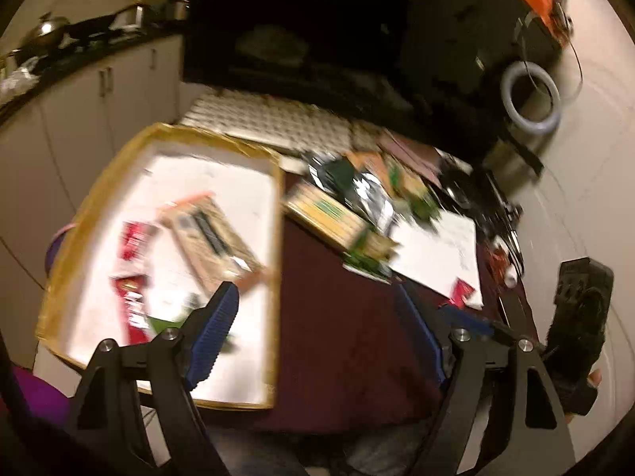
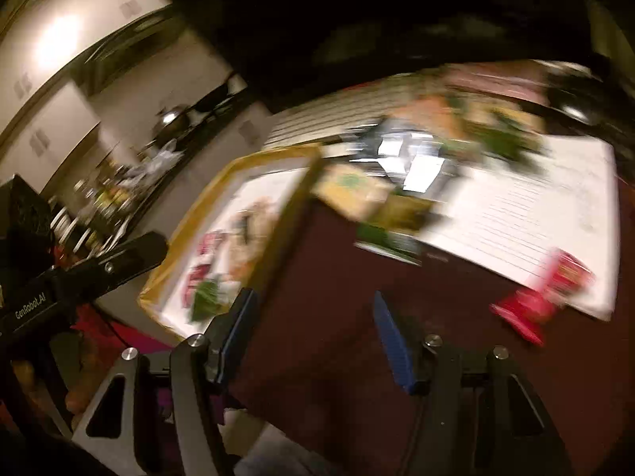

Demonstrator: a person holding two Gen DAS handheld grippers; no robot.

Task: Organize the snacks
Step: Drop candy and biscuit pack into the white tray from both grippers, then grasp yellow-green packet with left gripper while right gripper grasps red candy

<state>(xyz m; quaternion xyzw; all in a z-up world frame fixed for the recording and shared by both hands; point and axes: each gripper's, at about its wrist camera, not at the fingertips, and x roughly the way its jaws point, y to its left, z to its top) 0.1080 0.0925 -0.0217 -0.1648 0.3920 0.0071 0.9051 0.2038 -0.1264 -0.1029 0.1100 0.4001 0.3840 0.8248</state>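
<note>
A gold-rimmed tray (image 1: 279, 214) with a white lining holds red packets (image 1: 133, 238), a tan snack box (image 1: 214, 238) and a green packet. My left gripper (image 1: 315, 293) stands open over the tray's right rim and the maroon tablecloth (image 1: 337, 329), nothing between its blue pads. A blurred pile of loose snacks (image 1: 357, 198) lies beyond it, beside a white sheet (image 1: 440, 246) with a red packet (image 1: 462, 291) at its edge. My right gripper (image 2: 311, 309) is open and empty above the cloth, between the tray (image 2: 238, 164) and the red packet (image 2: 543, 301). The snack pile (image 2: 397, 170) lies further back.
A pale woven mat (image 1: 270, 123) lies behind the tray. A roll of tape (image 1: 530, 101) and dark gear sit at the back right. Cabinets and a counter with pots (image 1: 51, 31) run along the left. One finger (image 2: 139, 250) of the left gripper shows at left in the right wrist view.
</note>
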